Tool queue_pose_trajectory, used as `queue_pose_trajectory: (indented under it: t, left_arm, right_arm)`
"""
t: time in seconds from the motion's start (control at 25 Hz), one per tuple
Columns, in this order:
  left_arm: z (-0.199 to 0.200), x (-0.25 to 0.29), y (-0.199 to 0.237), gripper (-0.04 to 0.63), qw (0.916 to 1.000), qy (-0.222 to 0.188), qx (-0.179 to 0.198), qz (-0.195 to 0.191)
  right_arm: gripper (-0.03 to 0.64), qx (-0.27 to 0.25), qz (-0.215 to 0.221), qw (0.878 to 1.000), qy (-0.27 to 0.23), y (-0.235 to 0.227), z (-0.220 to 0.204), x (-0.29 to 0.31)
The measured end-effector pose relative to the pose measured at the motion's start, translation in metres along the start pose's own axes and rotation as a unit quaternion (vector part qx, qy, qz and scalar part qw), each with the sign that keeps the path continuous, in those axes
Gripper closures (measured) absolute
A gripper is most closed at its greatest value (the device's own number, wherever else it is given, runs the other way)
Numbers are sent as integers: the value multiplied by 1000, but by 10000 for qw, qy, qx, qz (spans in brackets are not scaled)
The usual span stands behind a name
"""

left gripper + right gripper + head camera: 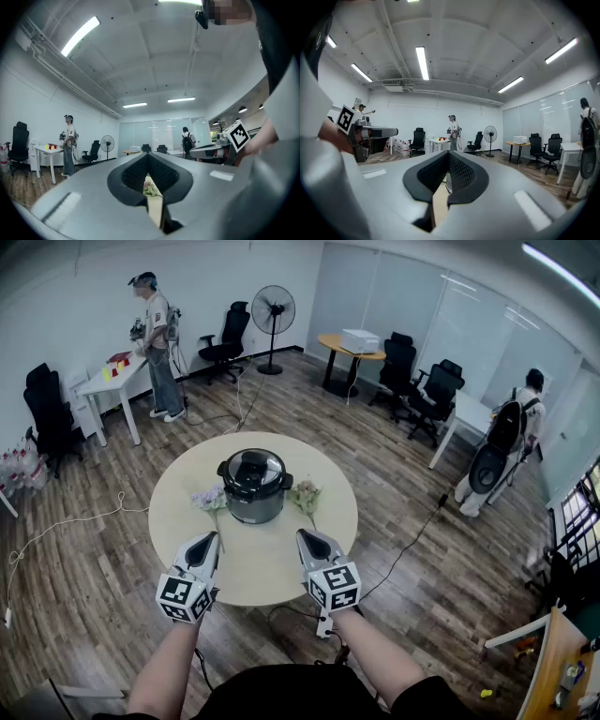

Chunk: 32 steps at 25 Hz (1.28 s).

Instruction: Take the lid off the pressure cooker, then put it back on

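Two bare forearms (pixel 169 667) at the lower edge carry the tools. The left gripper (pixel 208 539) and the right gripper (pixel 307 537) both have their jaws closed on nothing. They are held level over the near rim of the round table (pixel 281 573), at 7 and 5 o'clock of its top.

The pressure cooker (pixel 253 487) stands just past the table's centre toward 12 o'clock. It is apart from both grippers, and its lid (pixel 253 468) is seated.

One flower sprig (pixel 210 500) lies just beside the cooker at 9 o'clock. A second sprig (pixel 305 493) lies at 3 o'clock.

Probable hazards:
- Closed jaws pushed at the lid would nudge it rather than grasp it, so they must part first.
- A locked lid likely needs a twist. Unbraced, the pot could turn or slide on the smooth top.
- Either sprig could be swept aside by a gripper coming in from its flank.
- A lid replaced off-register may sit tilted.

Count:
- grippers: two
- cooker: one
- lid: one
- sprigs: two
- table: one
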State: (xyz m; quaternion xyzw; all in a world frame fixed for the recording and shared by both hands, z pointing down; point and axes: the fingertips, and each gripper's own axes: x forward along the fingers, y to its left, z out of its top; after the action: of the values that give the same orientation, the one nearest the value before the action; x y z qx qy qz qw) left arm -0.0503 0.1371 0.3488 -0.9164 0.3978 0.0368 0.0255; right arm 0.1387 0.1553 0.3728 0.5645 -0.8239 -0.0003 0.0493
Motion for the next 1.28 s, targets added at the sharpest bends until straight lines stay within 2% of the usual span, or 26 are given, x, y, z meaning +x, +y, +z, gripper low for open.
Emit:
queue_pose_trajectory:
  t: [0.36, 0.56, 0.72, 0.76, 0.8, 0.84, 1.0, 1.12, 1.16, 1.2, 1.24, 1.28]
  left_arm:
    - [0, -4, 6, 595, 10000, 13, 6, -12]
    - [1, -6, 6, 595, 10000, -2, -6, 4]
    - [-3, -10, 4, 595, 10000, 11, -10, 26]
    - [-4, -11, 3, 595, 10000, 12, -6, 25]
    - [-3, -11, 2, 595, 10000, 8, -4, 25]
    - [-3, -12, 3, 595, 10000, 0, -7, 29]
    - [-6, -13, 2, 595, 9999, -10, -29, 127]
    - [-3, -9, -5, 594, 9996, -203, 155, 137]
    - [-3, -5, -8, 418, 9994, -252, 205, 88]
    - [-6, 0, -10, 103, 9995, -243, 196, 36]
    - [-9, 4, -12, 72, 9997, -185, 180, 6]
    - [-13, 7, -14, 72, 9997, -102, 210, 5]
  right_arm:
    - [611, 51, 50, 9999, 83, 7, -3, 5]
    - [609, -2, -64, 9999, -114, 3, 4, 0]
    - [606, -27, 166, 9998, -60, 7, -1, 0]
    - [547, 59, 305, 9995, -34, 10, -3, 1]
    - [101, 191, 447, 9988, 29, 14, -4, 4]
    - [21, 298, 566, 9979, 123, 16, -5, 7]
    - [21, 210, 670, 9970, 333, 17, -12, 9]
    - [21, 225, 722, 9967, 295, 13, -12, 7]
    - [21, 227, 741, 9966, 283, 11, -12, 8]
    - [21, 229, 751, 9965, 269, 9, -12, 9]
    - [21, 227, 758, 9965, 254, 6, -11, 11]
    - [23, 221, 773, 9965, 242, 3, -10, 11]
